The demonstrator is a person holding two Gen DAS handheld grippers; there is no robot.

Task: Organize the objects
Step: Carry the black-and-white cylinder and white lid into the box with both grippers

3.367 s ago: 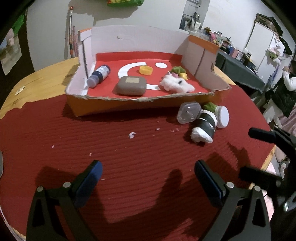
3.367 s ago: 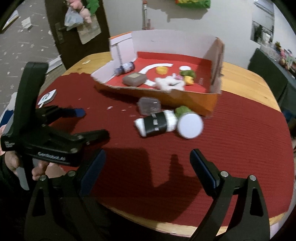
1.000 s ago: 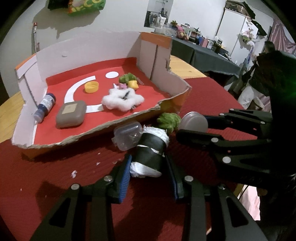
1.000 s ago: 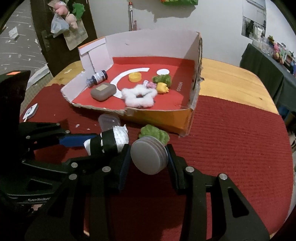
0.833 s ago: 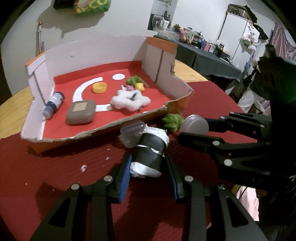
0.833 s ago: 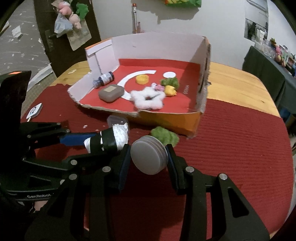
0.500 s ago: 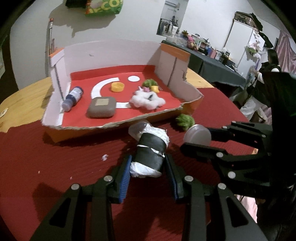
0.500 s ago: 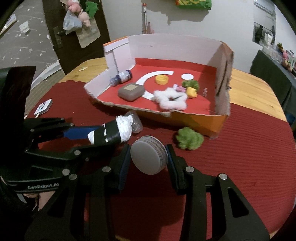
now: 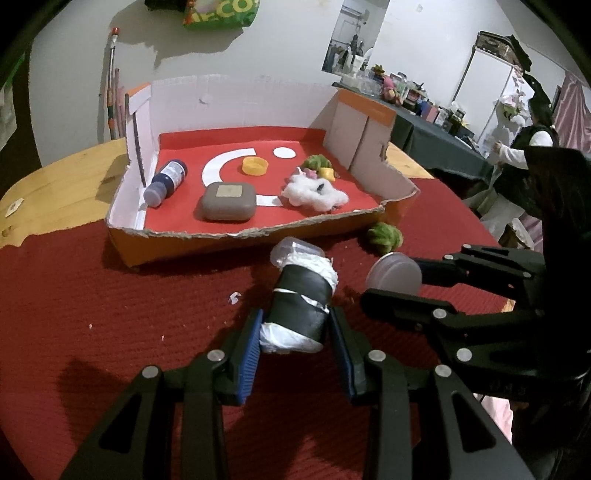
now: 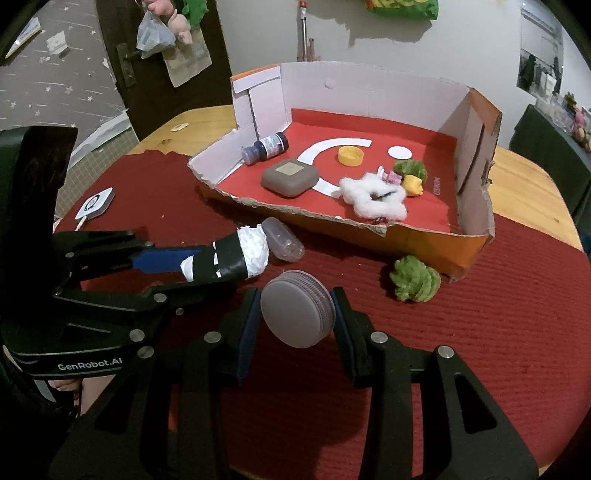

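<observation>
While left gripper (image 9: 295, 332) clamps roll (image 9: 301, 302) (black-taped), right gripper (image 10: 295, 314) pinches lid (image 10: 297, 308).

The clear plastic container (image 9: 295, 248) lies mostly behind the black-and-white roll (image 9: 301, 302) in the left wrist view, only its top rim showing. The roll's flanks are covered by the left tool (image 9: 297, 345) pads. The grey lid (image 10: 297, 314) shows one flat face and some ribbed rim; its sides sit under the right tool (image 10: 295, 314) pads, its back face unseen. Print on the dark bottle (image 10: 266, 147) label is too small to read. The green packet (image 9: 218, 14) on the wall is cut by the top edge. The small pink thing (image 10: 390, 177) beside the cotton wad (image 10: 375, 201) is too small to tell. The counter (image 10: 524, 184) runs out of frame at the right.
</observation>
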